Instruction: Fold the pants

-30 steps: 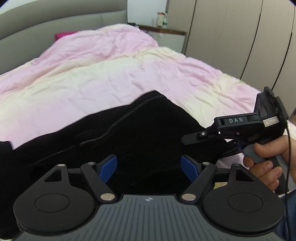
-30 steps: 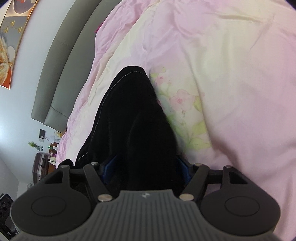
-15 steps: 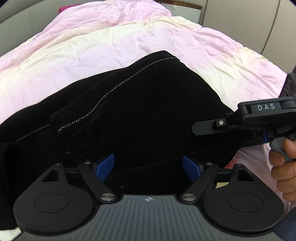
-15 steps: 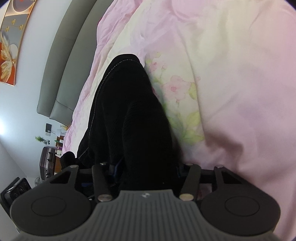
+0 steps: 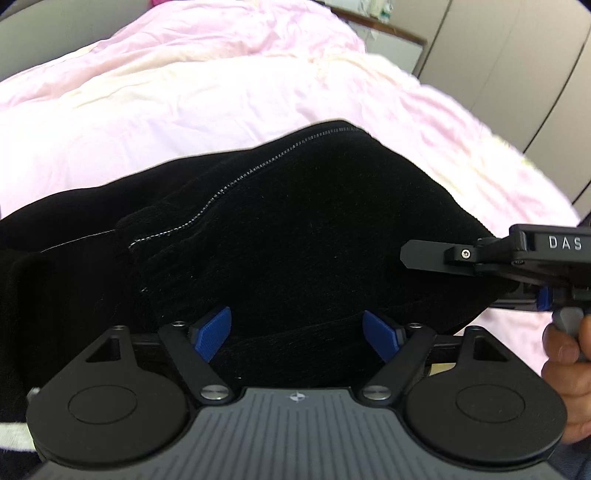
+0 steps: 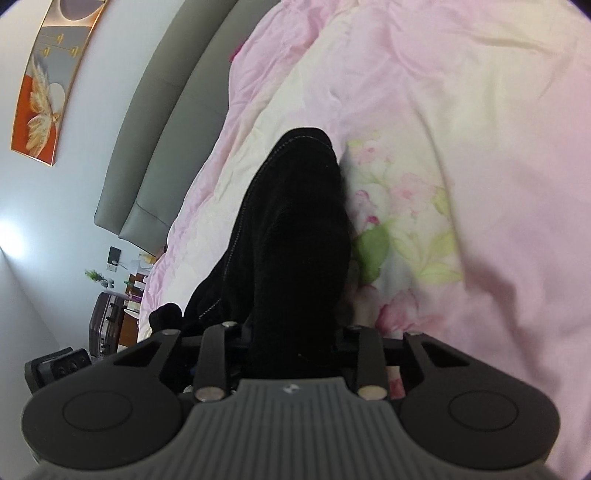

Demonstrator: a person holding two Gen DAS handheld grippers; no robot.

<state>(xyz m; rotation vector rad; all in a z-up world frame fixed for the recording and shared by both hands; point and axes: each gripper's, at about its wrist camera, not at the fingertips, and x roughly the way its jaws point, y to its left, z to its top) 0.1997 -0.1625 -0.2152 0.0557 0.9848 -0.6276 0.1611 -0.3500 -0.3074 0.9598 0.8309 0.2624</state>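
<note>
Black pants (image 5: 295, 240) with pale stitching lie bunched on the pink and cream duvet (image 5: 184, 96). My left gripper (image 5: 297, 334) is open, its blue pads (image 5: 212, 332) apart, right over the near edge of the cloth. My right gripper (image 5: 480, 277) enters the left wrist view from the right and is clamped on the pants' right edge. In the right wrist view the pants (image 6: 291, 236) run up out of my right gripper (image 6: 291, 350), whose fingers are closed in on the cloth and hidden by it.
A grey padded headboard (image 6: 159, 140) and a framed picture (image 6: 44, 85) are behind the bed. A nightstand (image 5: 384, 33) and wardrobe doors (image 5: 517, 66) stand at the far right. A suitcase (image 6: 105, 325) is beside the bed.
My left gripper has moved closer over the pants, still open. My right gripper's fingers have closed tighter on the cloth, and the pants have bunched up more.
</note>
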